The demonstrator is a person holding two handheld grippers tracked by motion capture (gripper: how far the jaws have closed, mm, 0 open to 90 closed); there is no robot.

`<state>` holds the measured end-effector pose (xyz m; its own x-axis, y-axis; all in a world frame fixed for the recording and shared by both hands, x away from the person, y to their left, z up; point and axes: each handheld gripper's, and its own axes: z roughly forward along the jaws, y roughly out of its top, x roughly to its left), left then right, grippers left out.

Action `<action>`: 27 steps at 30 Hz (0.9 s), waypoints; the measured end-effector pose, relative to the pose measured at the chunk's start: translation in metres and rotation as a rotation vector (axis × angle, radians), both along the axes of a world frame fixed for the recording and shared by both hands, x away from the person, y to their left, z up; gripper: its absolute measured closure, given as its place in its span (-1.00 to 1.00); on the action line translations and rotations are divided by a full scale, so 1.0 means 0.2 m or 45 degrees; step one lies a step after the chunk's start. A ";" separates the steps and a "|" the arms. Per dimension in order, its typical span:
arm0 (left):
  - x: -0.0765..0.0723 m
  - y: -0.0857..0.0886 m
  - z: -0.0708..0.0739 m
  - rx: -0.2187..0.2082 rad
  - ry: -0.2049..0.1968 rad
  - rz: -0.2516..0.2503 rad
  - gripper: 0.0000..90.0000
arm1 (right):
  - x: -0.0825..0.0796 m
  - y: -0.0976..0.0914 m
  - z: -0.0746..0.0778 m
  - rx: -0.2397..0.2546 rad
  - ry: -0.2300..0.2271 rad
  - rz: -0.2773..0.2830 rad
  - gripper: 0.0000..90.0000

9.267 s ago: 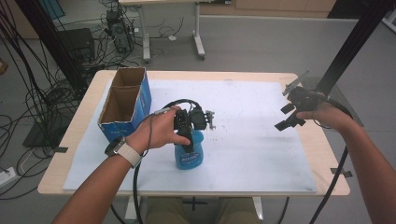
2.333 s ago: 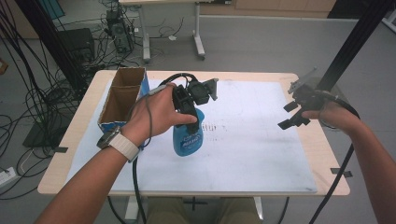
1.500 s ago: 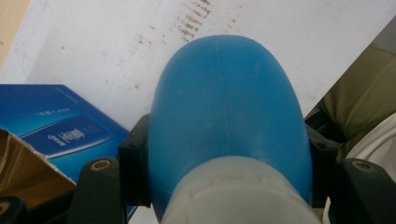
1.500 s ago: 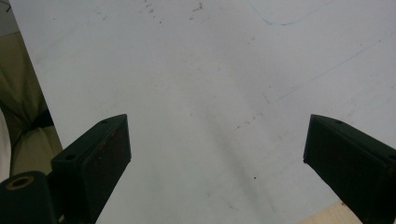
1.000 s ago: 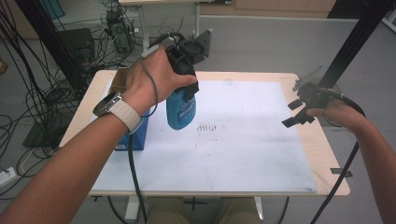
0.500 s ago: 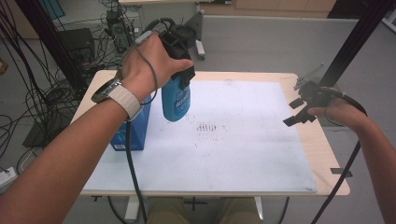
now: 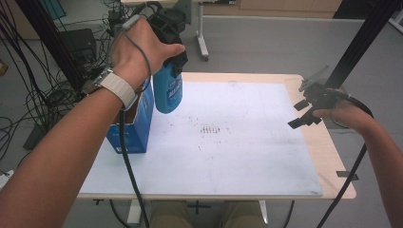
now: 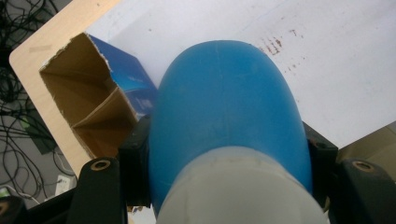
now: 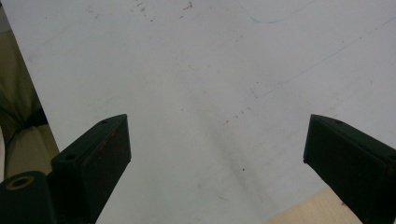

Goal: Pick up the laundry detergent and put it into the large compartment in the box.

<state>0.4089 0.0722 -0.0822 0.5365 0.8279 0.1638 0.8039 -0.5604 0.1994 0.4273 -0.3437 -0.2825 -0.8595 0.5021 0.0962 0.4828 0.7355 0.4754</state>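
Left gripper (image 7: 172, 45) is raised well above the table (image 7: 328, 147), forearm stretched up from the lower left, its 2 jaws clamped on the blue bottle (image 7: 167, 90) near the top (in the left gripper view the bottle (image 8: 226, 116) bulges between both jaws). The bottle hangs upright in the air, off the white mat (image 7: 228, 142), just beside the open blue box (image 7: 135, 128). Right gripper (image 7: 306, 110) hovers low over the mat's right edge, hand behind it, jaws spread wide with nothing between them.
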 end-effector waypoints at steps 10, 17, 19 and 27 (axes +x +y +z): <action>0.03 0.06 0.02 -0.007 -0.010 0.105 -0.17 | 0.00 -0.01 0.00 0.007 -0.002 0.000 -0.84; 0.03 0.09 0.06 -0.018 -0.011 0.149 -0.17 | 0.00 0.00 0.00 0.006 0.002 0.003 -0.84; 0.04 0.10 0.07 -0.014 -0.008 0.164 -0.17 | 0.00 0.00 -0.01 0.005 0.004 0.005 -0.84; 0.05 0.15 0.09 -0.034 -0.008 0.211 -0.17 | 0.01 0.00 0.00 0.001 0.003 0.005 -0.84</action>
<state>0.4186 0.1013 -0.0633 0.3911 0.9090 0.1437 0.8836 -0.4146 0.2176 0.4283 -0.3446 -0.2829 -0.8613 0.4984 0.0986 0.4809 0.7370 0.4749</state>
